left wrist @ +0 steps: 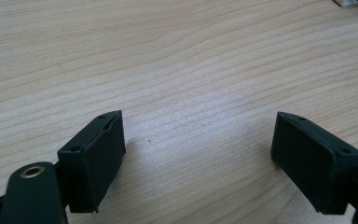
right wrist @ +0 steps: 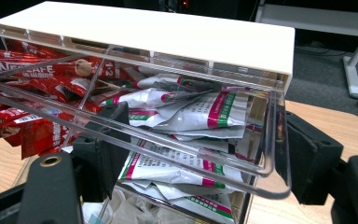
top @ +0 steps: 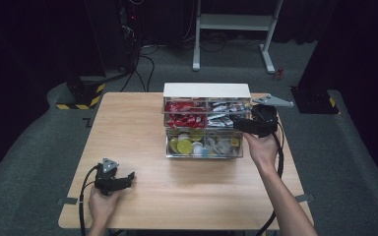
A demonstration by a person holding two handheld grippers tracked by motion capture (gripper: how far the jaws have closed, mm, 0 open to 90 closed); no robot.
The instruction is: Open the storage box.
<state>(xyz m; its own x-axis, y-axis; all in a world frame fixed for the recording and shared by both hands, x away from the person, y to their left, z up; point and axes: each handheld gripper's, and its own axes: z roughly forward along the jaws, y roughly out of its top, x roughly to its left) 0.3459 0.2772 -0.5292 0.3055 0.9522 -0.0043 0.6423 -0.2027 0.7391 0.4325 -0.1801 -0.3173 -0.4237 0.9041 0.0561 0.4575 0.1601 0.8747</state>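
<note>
Wooden table (top: 142, 142) bears one two-tier clear organizer (top: 204, 125); left gripper (top: 127, 178) fingers wide, right gripper (top: 237, 122) fingers straddling its corner.

Both forearms are bare, with no sleeve in the high view. The left gripper (top: 128, 178) and right gripper (top: 239, 123) are black, each topped by a grey three-cornered plate and trailing a black cable. Their jaws are blocky black pads with small screw holes at the corners, on arms bearing a brass-ringed hole
</note>
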